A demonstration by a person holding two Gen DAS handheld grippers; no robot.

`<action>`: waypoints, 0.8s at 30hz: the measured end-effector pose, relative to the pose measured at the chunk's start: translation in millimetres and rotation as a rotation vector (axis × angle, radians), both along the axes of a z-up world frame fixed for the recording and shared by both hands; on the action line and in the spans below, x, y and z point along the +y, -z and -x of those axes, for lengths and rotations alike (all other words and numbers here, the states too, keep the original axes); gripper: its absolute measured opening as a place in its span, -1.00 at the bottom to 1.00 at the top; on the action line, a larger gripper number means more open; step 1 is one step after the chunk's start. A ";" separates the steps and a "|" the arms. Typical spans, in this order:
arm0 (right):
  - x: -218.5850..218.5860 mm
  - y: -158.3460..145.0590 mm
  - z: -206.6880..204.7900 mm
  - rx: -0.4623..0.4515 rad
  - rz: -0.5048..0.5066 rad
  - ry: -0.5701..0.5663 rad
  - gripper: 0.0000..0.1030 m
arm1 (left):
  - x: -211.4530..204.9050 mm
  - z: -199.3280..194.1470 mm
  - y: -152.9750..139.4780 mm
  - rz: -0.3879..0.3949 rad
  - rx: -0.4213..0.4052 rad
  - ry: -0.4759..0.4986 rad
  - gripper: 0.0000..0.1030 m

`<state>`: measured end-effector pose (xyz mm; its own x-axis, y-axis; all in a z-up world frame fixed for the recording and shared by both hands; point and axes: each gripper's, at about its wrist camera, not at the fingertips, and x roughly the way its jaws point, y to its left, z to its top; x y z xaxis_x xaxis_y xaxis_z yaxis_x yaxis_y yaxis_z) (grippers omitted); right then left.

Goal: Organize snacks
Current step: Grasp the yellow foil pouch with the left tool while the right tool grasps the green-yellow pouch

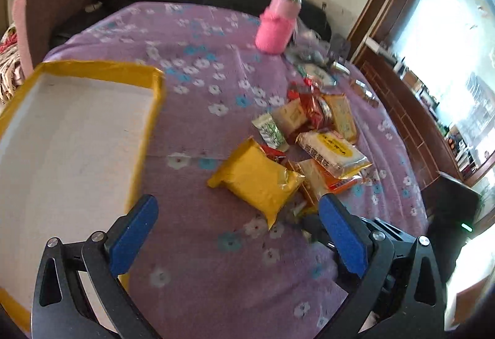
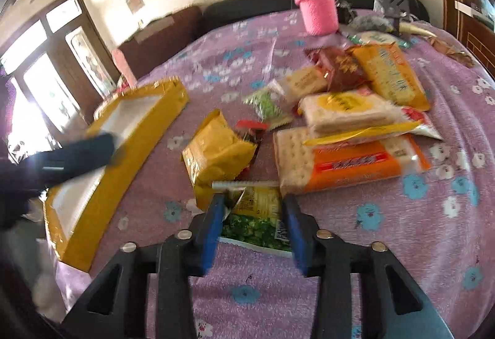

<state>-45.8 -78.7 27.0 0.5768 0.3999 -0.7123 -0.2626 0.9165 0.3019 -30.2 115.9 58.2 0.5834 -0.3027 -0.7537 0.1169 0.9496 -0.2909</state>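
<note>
A pile of snack packets lies on the purple flowered cloth [image 1: 191, 38]. It includes a yellow packet [image 1: 256, 181] [image 2: 216, 153], a white and yellow cracker pack [image 1: 334, 153] [image 2: 346, 110], an orange cracker pack [image 2: 349, 162] and a small green packet [image 1: 270, 131] [image 2: 266, 106]. A yellow-rimmed white tray [image 1: 102, 66] [image 2: 148, 122] sits to the left, with nothing in the part I can see. My right gripper [image 2: 252, 206] is shut on a green pea packet [image 2: 256, 224] at the pile's near edge, its blue pads against the packet's sides. My left gripper [image 1: 238, 199] hangs wide open just short of the yellow packet, holding nothing.
A pink sleeved bottle [image 1: 278, 26] [image 2: 315, 7] stands at the far side, with more wrappers and small clutter [image 1: 318, 60] beside it. A dark sofa back runs behind the table. A dark blurred shape [image 2: 77, 153] crosses the tray in the right wrist view.
</note>
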 end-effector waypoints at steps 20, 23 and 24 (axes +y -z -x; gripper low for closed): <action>4.0 10.2 -3.5 0.071 -0.034 -0.078 0.08 | -36.6 -37.9 39.1 -0.106 0.078 0.044 0.16; 6.2 10.7 -3.2 0.062 -0.022 -0.083 0.09 | -31.9 -28.1 35.2 -0.100 0.056 0.040 0.03; 6.2 10.8 -3.2 0.060 -0.023 -0.082 0.09 | -30.5 -25.4 33.9 -0.094 0.047 0.040 -0.02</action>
